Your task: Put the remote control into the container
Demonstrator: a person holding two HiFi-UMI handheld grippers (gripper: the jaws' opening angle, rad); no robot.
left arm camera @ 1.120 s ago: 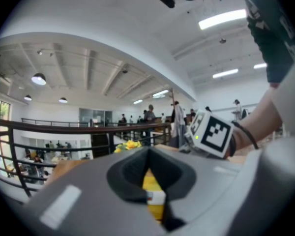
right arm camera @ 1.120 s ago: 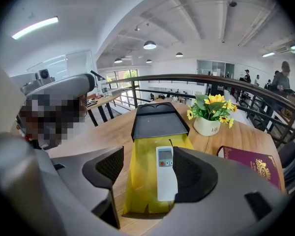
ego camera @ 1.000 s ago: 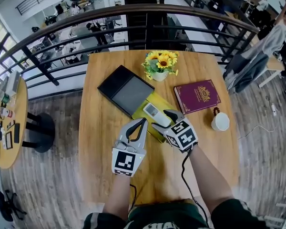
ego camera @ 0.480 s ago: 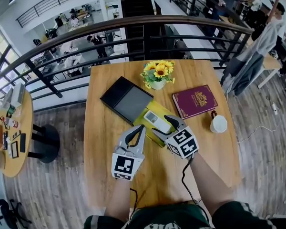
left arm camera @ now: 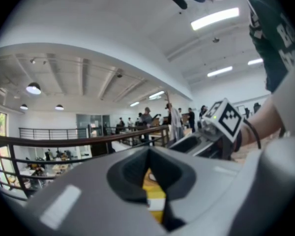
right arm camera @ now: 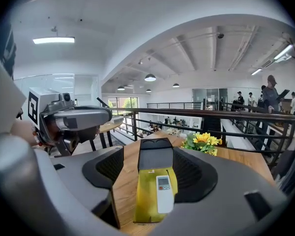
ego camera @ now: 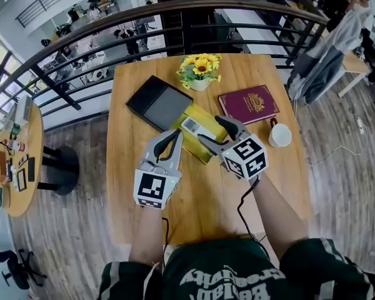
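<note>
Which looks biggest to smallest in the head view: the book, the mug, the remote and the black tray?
1. black tray
2. book
3. mug and remote: too close to rank; the remote is longer, the mug wider.

Left gripper (ego camera: 174, 136), fingers together — right gripper (ego camera: 211, 131), fingers wide apart

Grey left hand-held gripper (ego camera: 175, 134) and right hand-held gripper (ego camera: 211, 129): black jaw linings, white cubes (ego camera: 151, 190) with black square markers. Thin black cable (ego camera: 240, 214) off right one. Worn: dark green shirt (ego camera: 219, 275), white lettering.
</note>
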